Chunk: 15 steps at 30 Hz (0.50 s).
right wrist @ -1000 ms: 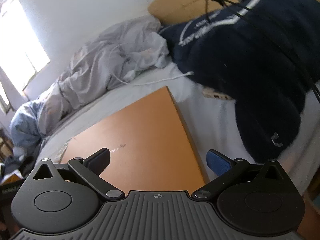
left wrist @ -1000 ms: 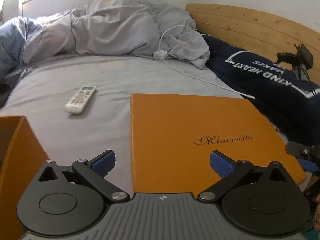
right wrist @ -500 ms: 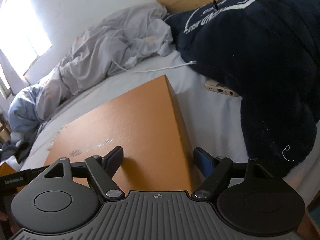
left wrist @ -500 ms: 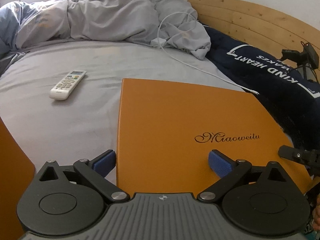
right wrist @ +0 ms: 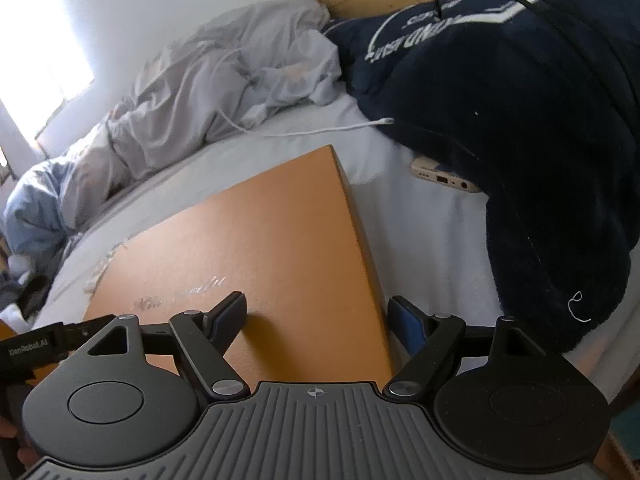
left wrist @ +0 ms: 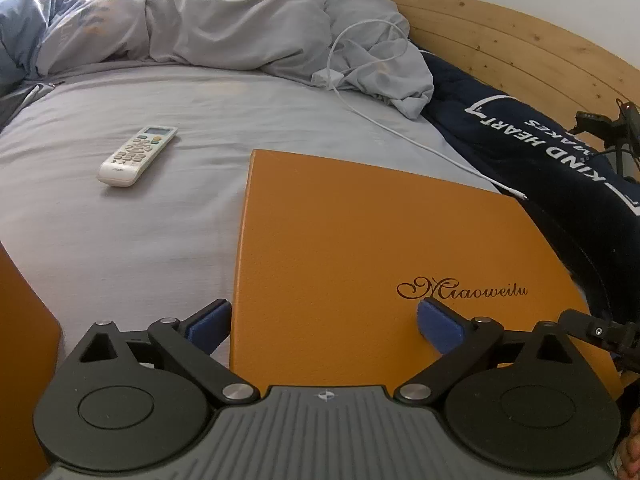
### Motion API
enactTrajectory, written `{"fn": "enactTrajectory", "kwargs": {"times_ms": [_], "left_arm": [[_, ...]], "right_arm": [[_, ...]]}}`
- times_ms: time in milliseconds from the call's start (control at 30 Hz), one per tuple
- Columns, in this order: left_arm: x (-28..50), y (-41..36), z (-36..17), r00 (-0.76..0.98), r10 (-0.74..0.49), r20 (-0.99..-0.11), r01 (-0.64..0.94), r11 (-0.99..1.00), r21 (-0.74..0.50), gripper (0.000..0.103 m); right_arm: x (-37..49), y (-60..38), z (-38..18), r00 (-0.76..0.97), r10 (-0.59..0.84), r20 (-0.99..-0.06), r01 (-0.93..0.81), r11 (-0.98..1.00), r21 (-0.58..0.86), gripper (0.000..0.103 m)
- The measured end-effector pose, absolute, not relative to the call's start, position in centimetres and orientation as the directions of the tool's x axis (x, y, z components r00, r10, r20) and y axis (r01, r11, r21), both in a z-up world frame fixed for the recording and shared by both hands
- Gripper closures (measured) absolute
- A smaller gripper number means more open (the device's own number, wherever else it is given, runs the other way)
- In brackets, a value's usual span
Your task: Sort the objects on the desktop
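Observation:
A flat orange box lid (left wrist: 360,248) marked "Miaoweitu" lies on the grey bed sheet; it also shows in the right wrist view (right wrist: 256,240). My left gripper (left wrist: 324,320) is open, one finger off the lid's left edge and one over its top. My right gripper (right wrist: 320,316) is open and straddles the lid's right edge, one finger above the top and one beside it. A white remote (left wrist: 138,155) lies to the far left on the sheet. A beige phone (right wrist: 444,176) lies half under the dark garment.
An orange box wall (left wrist: 24,344) stands at the left edge. A crumpled grey duvet (left wrist: 224,20) lies at the back with a white charging cable (left wrist: 400,136). A navy printed garment (left wrist: 560,168) lies right, by the wooden headboard (left wrist: 520,48).
Both grippers have moved closer to the orange lid and lower. The right gripper now straddles its right edge, and the phone has come into clear view.

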<state>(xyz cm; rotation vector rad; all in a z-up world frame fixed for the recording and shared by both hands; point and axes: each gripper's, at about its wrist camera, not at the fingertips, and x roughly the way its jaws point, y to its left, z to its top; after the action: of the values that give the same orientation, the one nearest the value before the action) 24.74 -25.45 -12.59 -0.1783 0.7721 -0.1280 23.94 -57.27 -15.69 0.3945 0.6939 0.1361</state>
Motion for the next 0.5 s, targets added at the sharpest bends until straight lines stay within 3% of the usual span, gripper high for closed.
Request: {"fn": "enactTrajectory", "kwargs": {"times_ms": [200, 500], "left_arm": [[24.3, -24.8, -11.8, 0.723, -0.138, -0.677, 0.023, 0.984, -0.177, 0.006], [23.6, -24.2, -8.8, 0.752, -0.101, -0.652, 0.005, 0.989, -0.148, 0.01]], "right_arm": [[23.6, -55.4, -14.3, 0.766, 0.247, -0.593, -0.046, 0.942, 0.333, 0.023], [22.8, -54.8, -12.1, 0.805, 0.268, -0.53, -0.07, 0.929, 0.364, 0.023]]}}
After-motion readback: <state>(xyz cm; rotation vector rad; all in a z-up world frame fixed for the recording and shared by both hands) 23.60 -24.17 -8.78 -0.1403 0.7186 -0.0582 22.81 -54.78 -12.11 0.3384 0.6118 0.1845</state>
